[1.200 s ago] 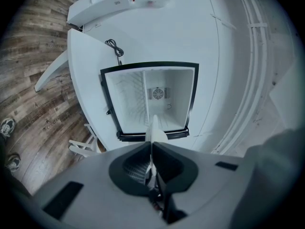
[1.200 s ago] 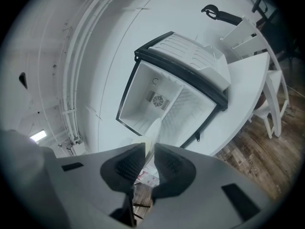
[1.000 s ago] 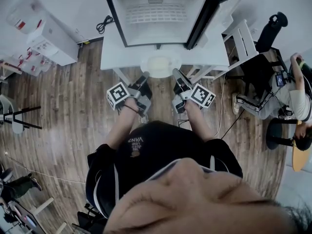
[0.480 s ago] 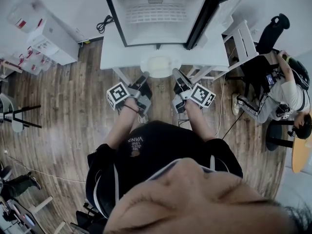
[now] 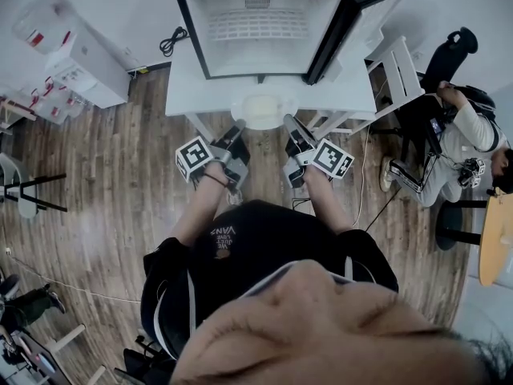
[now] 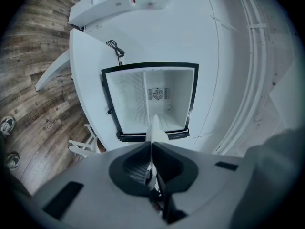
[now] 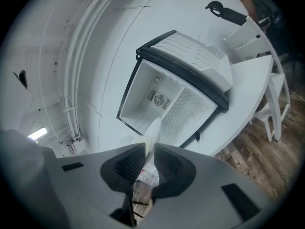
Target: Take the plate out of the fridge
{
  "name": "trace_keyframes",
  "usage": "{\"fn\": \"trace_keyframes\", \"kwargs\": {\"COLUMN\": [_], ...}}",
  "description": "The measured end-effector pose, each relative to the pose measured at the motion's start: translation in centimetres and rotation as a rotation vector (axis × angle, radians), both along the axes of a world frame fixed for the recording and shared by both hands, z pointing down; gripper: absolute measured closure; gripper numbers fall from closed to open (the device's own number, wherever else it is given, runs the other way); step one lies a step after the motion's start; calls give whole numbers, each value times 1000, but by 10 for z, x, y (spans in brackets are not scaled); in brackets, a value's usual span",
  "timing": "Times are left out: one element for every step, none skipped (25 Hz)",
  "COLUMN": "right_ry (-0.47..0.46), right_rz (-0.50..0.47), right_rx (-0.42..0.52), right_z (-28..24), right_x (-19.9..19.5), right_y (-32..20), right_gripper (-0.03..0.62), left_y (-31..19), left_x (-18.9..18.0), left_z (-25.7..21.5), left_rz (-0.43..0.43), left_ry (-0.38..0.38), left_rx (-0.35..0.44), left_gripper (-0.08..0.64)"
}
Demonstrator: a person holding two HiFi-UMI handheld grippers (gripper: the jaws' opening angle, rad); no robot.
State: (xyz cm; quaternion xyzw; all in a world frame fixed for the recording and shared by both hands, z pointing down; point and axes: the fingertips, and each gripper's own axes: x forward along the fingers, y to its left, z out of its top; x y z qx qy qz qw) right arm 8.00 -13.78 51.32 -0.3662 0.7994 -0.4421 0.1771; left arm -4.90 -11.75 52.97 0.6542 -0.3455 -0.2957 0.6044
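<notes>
1. White counter (image 5: pixel 186 87) on a wood floor (image 5: pixel 104 175). The open fridge (image 5: pixel 256 22) is dead ahead of the left tongs (image 5: pixel 239 125) and right tongs (image 5: pixel 288 122).
2. The plate (image 5: pixel 263 107) is between them, at the counter's near edge.
3. Both are clamped on its rim, one on each side.

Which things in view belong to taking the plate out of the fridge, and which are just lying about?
Job in hand: plate, gripped at its rim by the left gripper and right gripper; open fridge; white table beneath it.
Lying about: white chair; black cable; storage boxes; seated person.
</notes>
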Motion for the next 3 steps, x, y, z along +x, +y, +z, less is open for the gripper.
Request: {"fn": "trace_keyframes", "kwargs": {"right_ry": [1,1,2], "right_rz": [0,0,1], "right_rx": [0,0,0], "right_z": [0,0,-1], "right_x": [-1,-1,-2], "right_y": [-1,-1,-2], "right_gripper": [528,528,528], "left_y": [-1,-1,-2], "left_x": [-1,-1,-2], "left_z": [0,0,0], "left_rz": [0,0,0], "left_ry": [0,0,-1], "left_rx": [0,1,2], "left_gripper": [534,534,534]}}
